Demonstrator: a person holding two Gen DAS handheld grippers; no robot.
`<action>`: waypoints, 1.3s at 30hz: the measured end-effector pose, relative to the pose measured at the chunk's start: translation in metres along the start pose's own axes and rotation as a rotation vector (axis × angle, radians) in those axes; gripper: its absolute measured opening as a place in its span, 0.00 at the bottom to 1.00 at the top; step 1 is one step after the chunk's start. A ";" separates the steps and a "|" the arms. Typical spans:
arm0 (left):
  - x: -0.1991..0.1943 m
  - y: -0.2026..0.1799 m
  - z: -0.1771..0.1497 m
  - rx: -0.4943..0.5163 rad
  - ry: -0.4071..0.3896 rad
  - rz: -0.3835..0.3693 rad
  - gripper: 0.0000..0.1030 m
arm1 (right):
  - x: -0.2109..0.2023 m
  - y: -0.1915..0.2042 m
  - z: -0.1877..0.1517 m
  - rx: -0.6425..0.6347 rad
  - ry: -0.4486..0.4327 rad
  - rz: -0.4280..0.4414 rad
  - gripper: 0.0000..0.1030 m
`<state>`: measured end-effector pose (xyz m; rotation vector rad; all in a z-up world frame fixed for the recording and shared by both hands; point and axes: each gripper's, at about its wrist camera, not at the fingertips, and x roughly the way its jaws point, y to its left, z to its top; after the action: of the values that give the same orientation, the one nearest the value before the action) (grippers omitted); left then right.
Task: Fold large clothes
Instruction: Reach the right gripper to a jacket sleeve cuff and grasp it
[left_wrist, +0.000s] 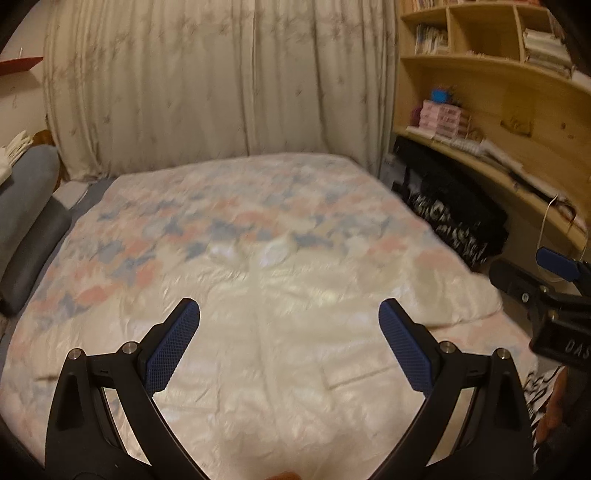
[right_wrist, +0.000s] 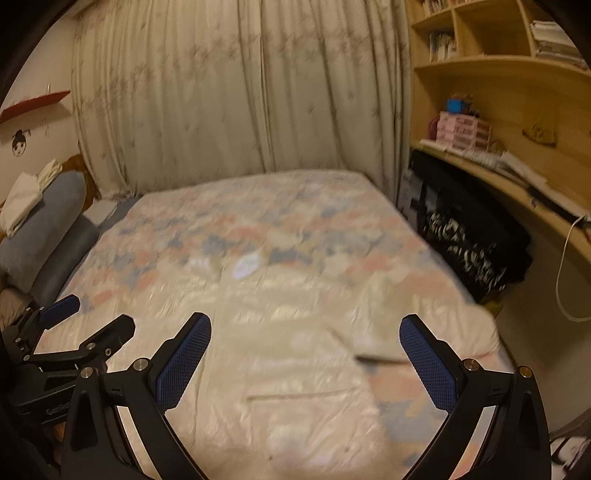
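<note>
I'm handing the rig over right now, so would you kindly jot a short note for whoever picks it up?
Left claw: open, empty, above the near end of the bed.
Right claw: open, empty, beside it.
Cream garment: spread on the quilt, one folded edge at the right.
Done: apparently one fold at most; frames are blurred.
Left: grip the near edge and finish folding.

Premises: a domestic bedroom. A bed (left_wrist: 147, 236) with a patterned quilt lies ahead of the tongs, drawn curtains (left_wrist: 221, 81) hang beyond it, and wooden bookshelves (right_wrist: 498, 81) with books stand to the right.
</note>
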<state>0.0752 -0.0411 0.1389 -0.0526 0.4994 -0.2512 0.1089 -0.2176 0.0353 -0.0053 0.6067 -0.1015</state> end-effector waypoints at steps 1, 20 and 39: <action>0.001 -0.007 0.010 0.012 -0.004 -0.007 0.94 | -0.003 -0.007 0.010 -0.005 -0.020 -0.019 1.00; 0.217 -0.130 0.032 0.102 0.181 -0.040 0.94 | 0.094 -0.256 0.078 0.191 0.123 -0.136 1.00; 0.439 -0.222 -0.153 0.074 0.509 -0.064 0.87 | 0.316 -0.478 -0.196 0.820 0.544 -0.121 0.87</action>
<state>0.3240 -0.3643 -0.1761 0.0706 0.9952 -0.3473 0.2105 -0.7190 -0.2893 0.8028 1.0708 -0.4741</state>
